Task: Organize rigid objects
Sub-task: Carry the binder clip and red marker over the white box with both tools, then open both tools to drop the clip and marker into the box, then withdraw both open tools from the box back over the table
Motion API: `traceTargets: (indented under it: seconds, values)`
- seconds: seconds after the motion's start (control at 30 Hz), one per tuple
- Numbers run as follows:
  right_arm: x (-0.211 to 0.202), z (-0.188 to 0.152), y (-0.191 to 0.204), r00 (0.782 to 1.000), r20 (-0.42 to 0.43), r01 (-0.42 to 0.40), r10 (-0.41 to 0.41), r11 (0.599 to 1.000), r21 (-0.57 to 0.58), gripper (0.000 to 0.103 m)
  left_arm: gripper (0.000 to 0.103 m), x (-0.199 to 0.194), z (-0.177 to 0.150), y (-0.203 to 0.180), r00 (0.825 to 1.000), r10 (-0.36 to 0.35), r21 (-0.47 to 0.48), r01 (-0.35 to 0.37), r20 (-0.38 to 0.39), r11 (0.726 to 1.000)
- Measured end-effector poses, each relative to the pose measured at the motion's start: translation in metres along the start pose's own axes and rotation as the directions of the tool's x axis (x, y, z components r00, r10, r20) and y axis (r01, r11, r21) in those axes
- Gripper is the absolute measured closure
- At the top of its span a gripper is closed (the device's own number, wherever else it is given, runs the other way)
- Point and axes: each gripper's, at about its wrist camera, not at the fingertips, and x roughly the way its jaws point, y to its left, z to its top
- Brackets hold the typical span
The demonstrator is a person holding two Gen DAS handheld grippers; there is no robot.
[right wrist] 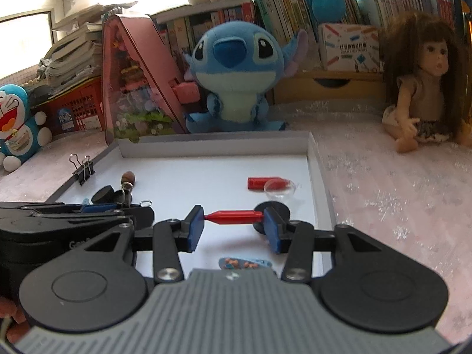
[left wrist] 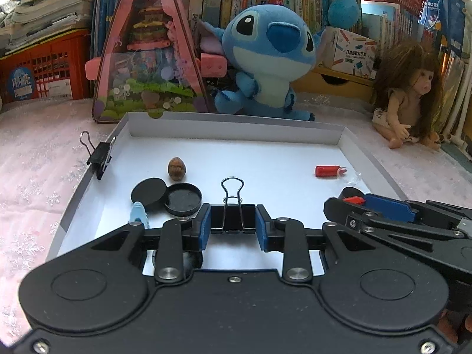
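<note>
My left gripper [left wrist: 233,225] is shut on a black binder clip [left wrist: 233,216] over the white tray [left wrist: 236,131]; its wire handles stick up. My right gripper [right wrist: 233,221] is shut on a red pen-like piece [right wrist: 233,216], held crosswise above a black round lid [right wrist: 273,214]. In the tray lie a brown nut [left wrist: 177,168], a black round tin with its lid [left wrist: 166,195], a red cylinder [left wrist: 327,171] beside a clear dome [right wrist: 278,190], and a light blue item [left wrist: 138,216]. A second binder clip [left wrist: 100,155] is clamped on the tray's left wall.
A Stitch plush [left wrist: 271,59], a pink triangular box [left wrist: 147,56] and a doll [left wrist: 410,94] stand behind the tray on the pink cloth. A red crate [left wrist: 44,73] and bookshelves line the back. A Doraemon toy [right wrist: 17,121] sits far left.
</note>
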Motion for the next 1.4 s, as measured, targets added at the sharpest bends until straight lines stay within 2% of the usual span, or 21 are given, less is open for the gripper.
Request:
traceTargets:
  seconds: [0.3, 0.37, 0.5, 0.57, 0.8, 0.87, 0.97, 1.4]
  values:
    - [0.002, 0.0, 0.001, 1.0, 0.002, 0.012, -0.012, 1.0, -0.02, 0.053, 0.074, 0.001, -0.001, -0.003, 1.0, 0.014, 0.021, -0.014, 0.008, 1.0]
    - [0.001, 0.0, 0.001, 1.0, 0.003, 0.01, -0.009, 1.0, -0.016, 0.049, 0.073, 0.001, -0.001, -0.003, 1.0, 0.018, 0.023, -0.018, 0.007, 1.0]
    - [-0.003, 0.0, 0.0, 1.0, 0.015, -0.001, 0.001, 1.0, -0.005, 0.048, 0.072, -0.003, 0.001, -0.004, 1.0, 0.022, 0.023, -0.023, 0.008, 0.999]
    - [-0.006, 0.001, 0.0, 1.0, 0.022, -0.001, 0.001, 1.0, -0.008, 0.042, 0.065, -0.008, 0.001, -0.005, 1.0, 0.019, 0.029, -0.02, 0.018, 0.999]
    - [-0.02, 0.003, 0.003, 0.999, 0.052, 0.015, -0.014, 1.0, -0.014, 0.033, 0.055, -0.024, 0.003, -0.005, 0.999, 0.03, 0.034, -0.032, 0.031, 0.999]
    - [-0.025, 0.004, 0.003, 0.997, 0.066, 0.027, -0.025, 1.0, -0.015, 0.026, 0.052, -0.03, 0.003, -0.004, 0.999, 0.035, 0.03, -0.036, 0.033, 0.999]
    - [-0.033, 0.005, 0.003, 0.996, 0.08, 0.04, -0.039, 0.999, -0.009, 0.021, 0.046, -0.039, 0.004, -0.003, 0.998, 0.041, 0.032, -0.042, 0.038, 0.999]
    - [-0.069, 0.002, 0.004, 0.991, 0.107, 0.076, -0.076, 0.997, 0.005, 0.011, 0.023, -0.087, -0.005, -0.001, 0.994, 0.044, 0.063, -0.051, 0.098, 0.997]
